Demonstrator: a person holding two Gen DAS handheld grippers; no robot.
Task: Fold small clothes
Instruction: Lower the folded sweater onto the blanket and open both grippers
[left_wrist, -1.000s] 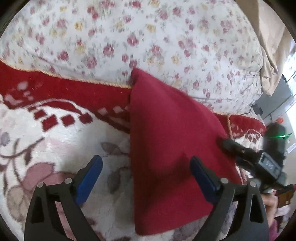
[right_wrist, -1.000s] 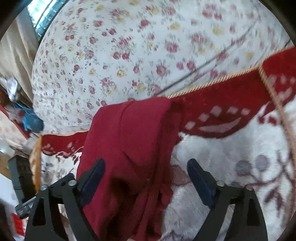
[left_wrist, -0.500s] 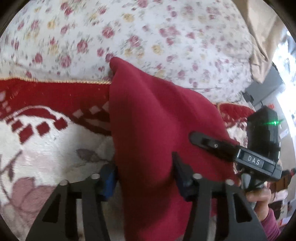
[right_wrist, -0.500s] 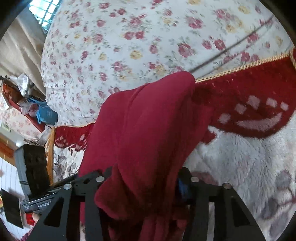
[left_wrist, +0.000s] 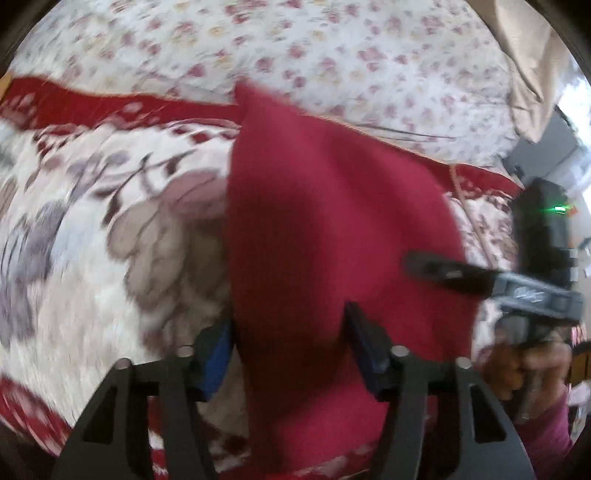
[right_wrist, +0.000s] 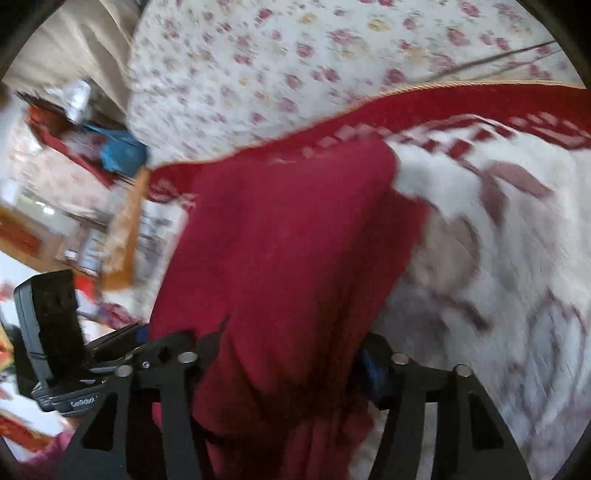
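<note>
A dark red garment (left_wrist: 325, 221) hangs bunched over a fluffy white-and-red blanket (left_wrist: 92, 295). My left gripper (left_wrist: 290, 347) has the garment's near edge between its blue pads (left_wrist: 218, 354); the jaws are opening, but the cloth still fills the gap and touches both pads. Over on the garment's right side lies one of my right gripper's fingers (left_wrist: 439, 268). In the right wrist view the same garment (right_wrist: 288, 240) drapes over my right gripper (right_wrist: 288, 354). Its jaws are opening too, with cloth gathered between them and its left pad hidden.
A floral bedspread (left_wrist: 332, 48) rises behind the blanket (right_wrist: 498, 258). A person's hand (left_wrist: 517, 369) in a pink sleeve holds the right gripper. The left gripper's black body (right_wrist: 48, 325) shows at lower left. Blurred furniture and a blue object (right_wrist: 122, 151) stand far left.
Both grippers closed from wide open onto the garment's near edge, then carried it across the blanket. The red border has slid away and more of the blanket's white part shows.
</note>
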